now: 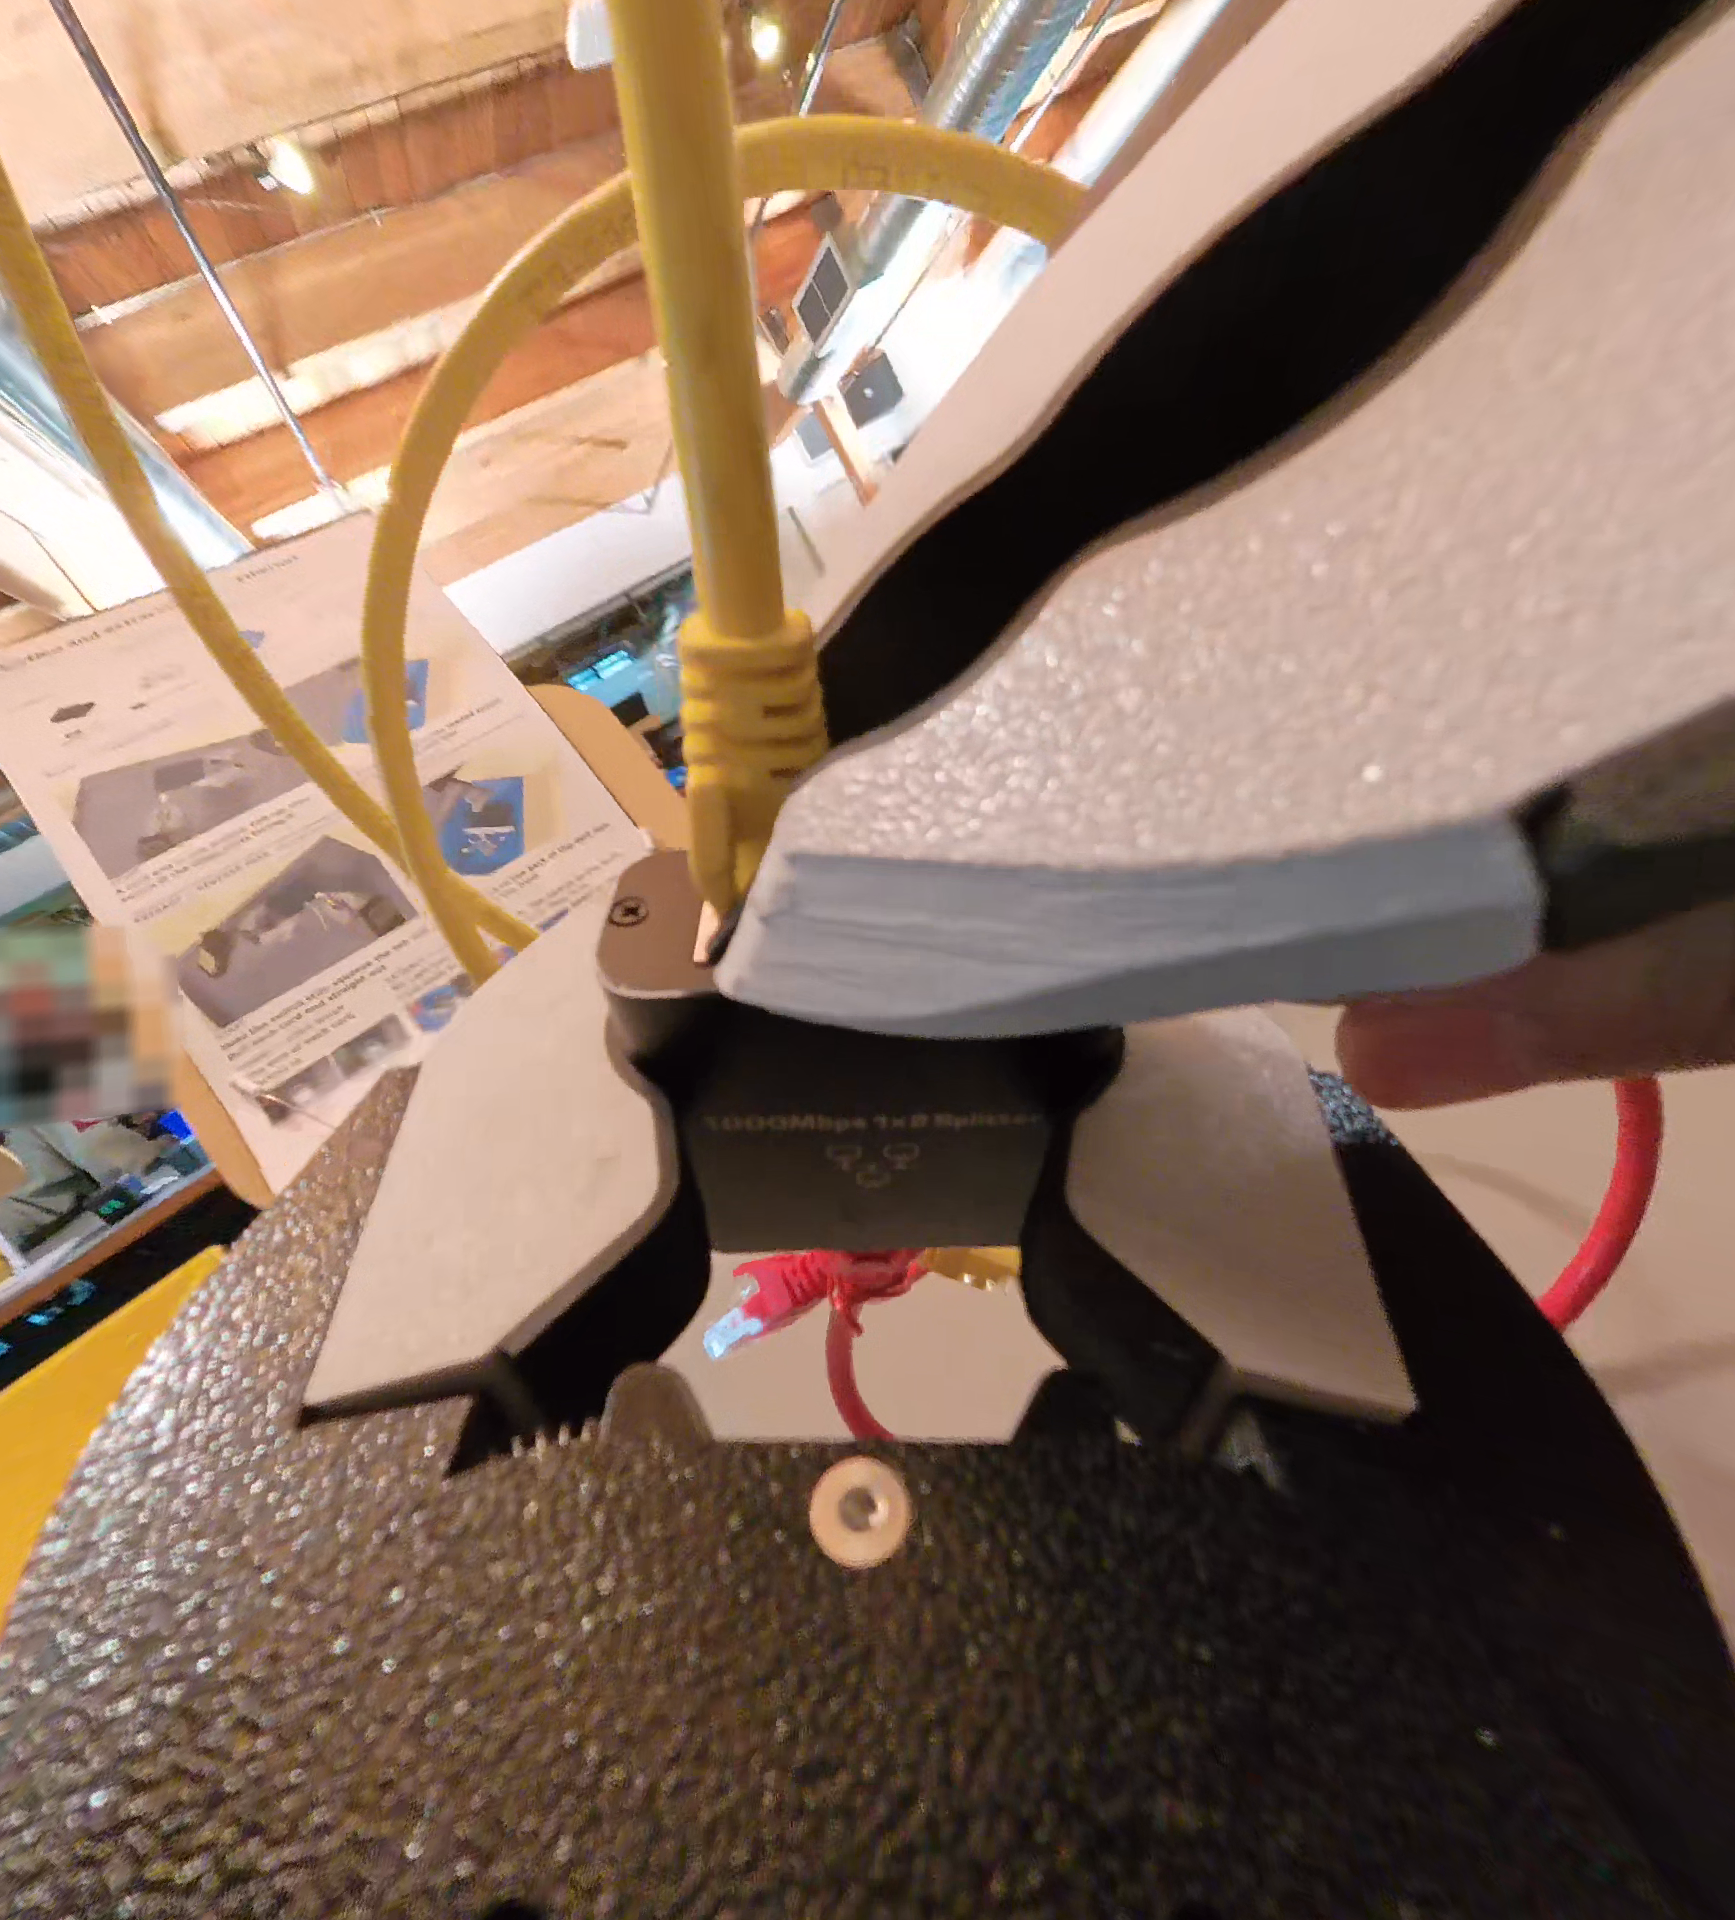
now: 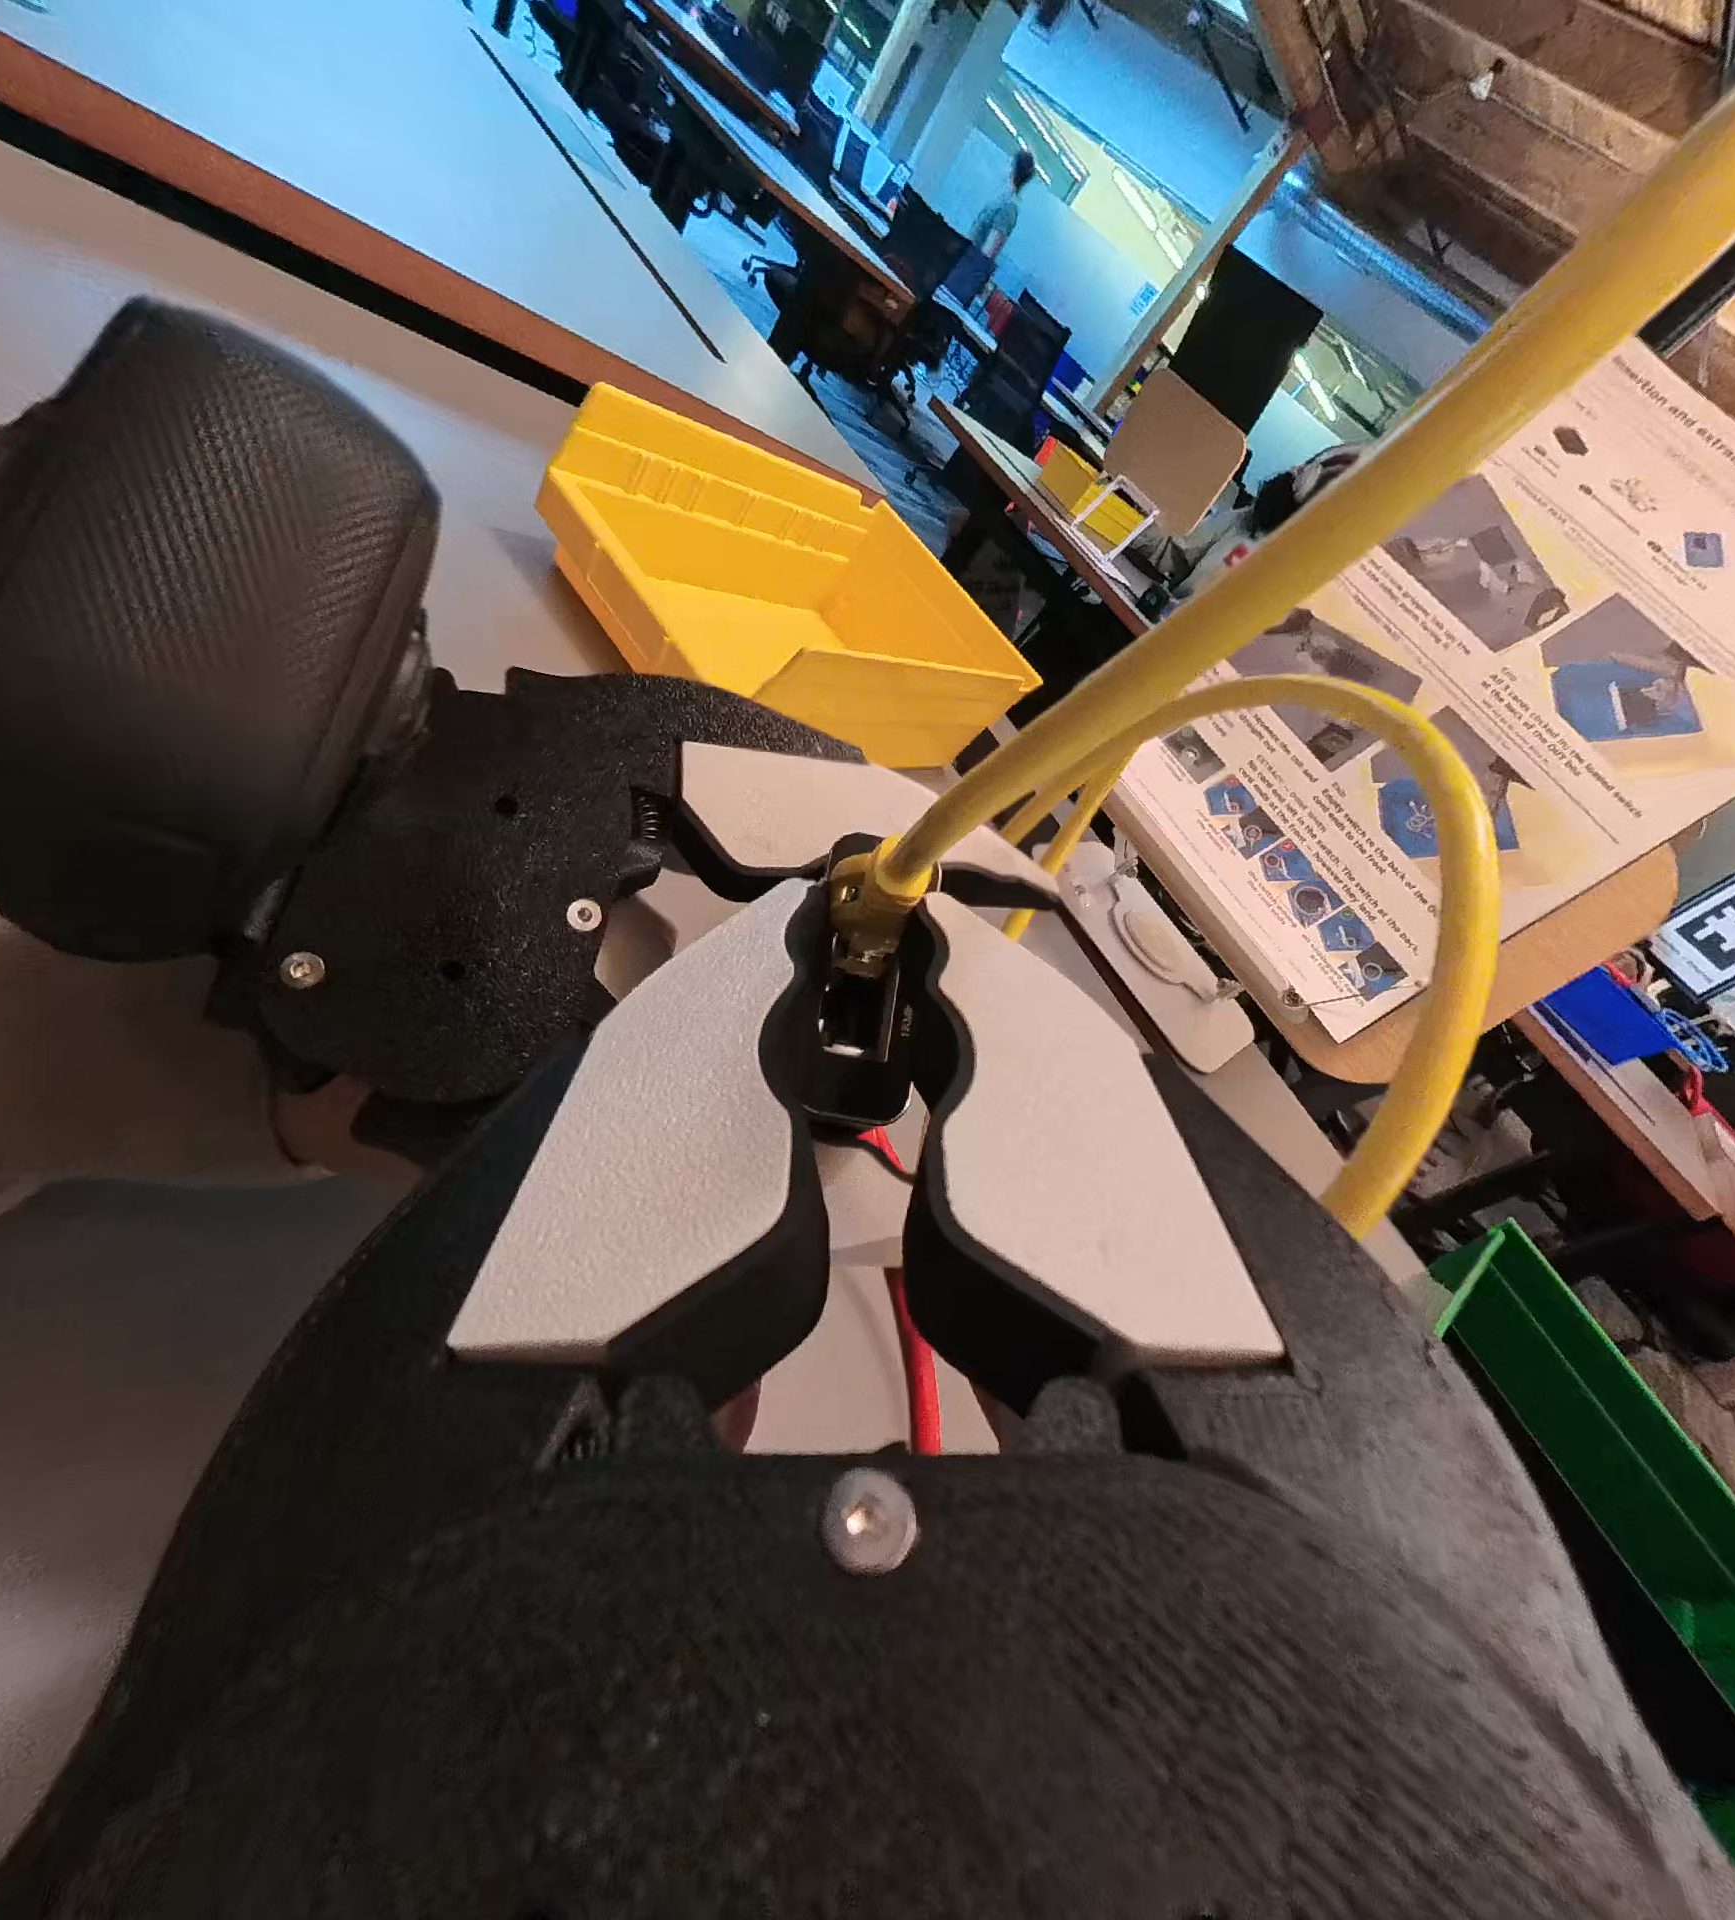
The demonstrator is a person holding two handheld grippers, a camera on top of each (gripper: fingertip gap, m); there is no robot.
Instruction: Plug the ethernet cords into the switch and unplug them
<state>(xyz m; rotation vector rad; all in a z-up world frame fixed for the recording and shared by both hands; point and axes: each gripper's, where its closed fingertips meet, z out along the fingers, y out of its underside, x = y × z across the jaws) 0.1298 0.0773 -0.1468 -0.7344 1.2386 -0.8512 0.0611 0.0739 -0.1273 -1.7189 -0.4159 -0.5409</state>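
My left gripper (image 1: 863, 1081) is shut on a small black switch (image 1: 863, 1164), held by its two sides. The switch also shows in the right wrist view (image 2: 855, 1049), with one empty port facing the camera. My right gripper (image 2: 875, 883) is shut on the yellow plug (image 2: 868, 909) of a yellow ethernet cord (image 2: 1362, 488), which sits at the port beside the empty one. In the left wrist view the right gripper's fingers (image 1: 1206, 831) come in from the upper right onto the yellow plug (image 1: 749, 748). A red cord (image 1: 858, 1361) with a loose red plug (image 1: 764, 1294) lies beyond the switch.
A yellow bin (image 2: 769, 592) stands on the table behind the left gripper's body (image 2: 406, 883). A green bin (image 2: 1621, 1475) is at the right. A printed instruction sheet (image 2: 1528, 644) stands propped at the back. A person's finger (image 1: 1486, 1029) shows under the right gripper. There is about 6 cm between the tips of the two grippers.
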